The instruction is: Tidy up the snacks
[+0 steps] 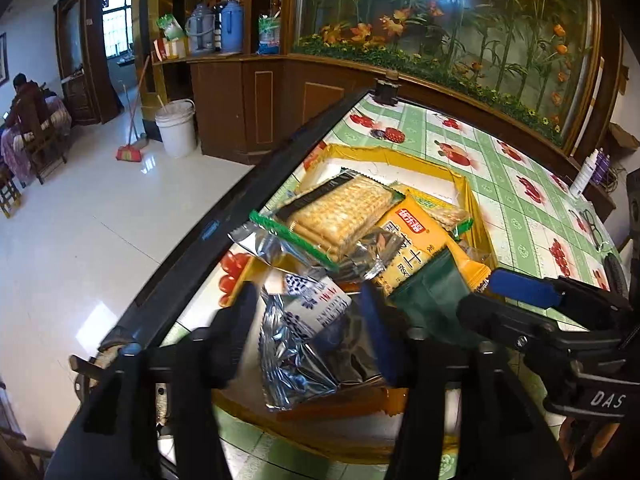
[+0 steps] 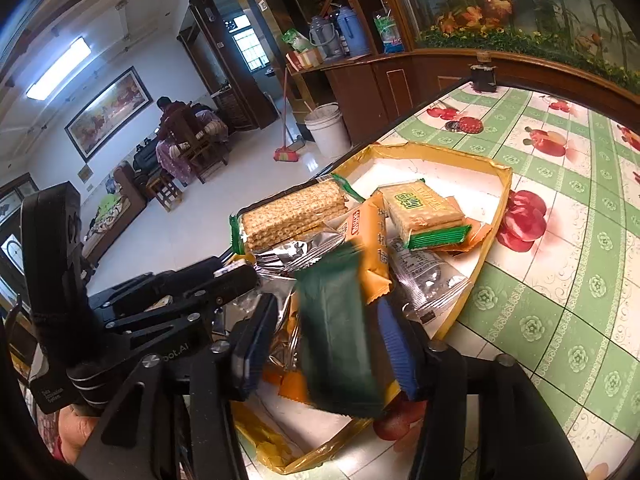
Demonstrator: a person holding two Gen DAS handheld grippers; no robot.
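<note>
Snacks piled in a shallow gold-rimmed tray point(image 1: 424, 162) on the worktop point(image 1: 516, 208), near its edge. Cracker pack point(image 1: 344, 208) with green ends lies on top at the tray's centre; orange pack point(image 1: 416, 248) touches it at 4 o'clock. Second cracker pack point(image 2: 428, 212) sits at 2 o'clock of the orange one in the right wrist view, partly over a clear wrapper point(image 2: 428, 280). Silver foil pack point(image 1: 308, 340) with blue print sits at the near end of the tray, between the fingers of the left gripper point(image 1: 308, 320); jaws about half open, pads not pressing on it as far as I can tell (blurry). Green pack point(image 2: 340, 336) stands tilted between the fingers of the right gripper point(image 2: 328, 344), jaws parted, blue pad just beside its right edge; contact cannot be told. In the left wrist view the right gripper comes in from 3 o'clock, green pack at its tip. Worktop cloth is green check with red fruit. A dark jar point(image 2: 484, 76) stands at the far corner. On the floor at 10 o'clock: white bucket point(image 1: 176, 126), broom point(image 1: 130, 152). A person point(image 2: 172, 120) sits far off.
</note>
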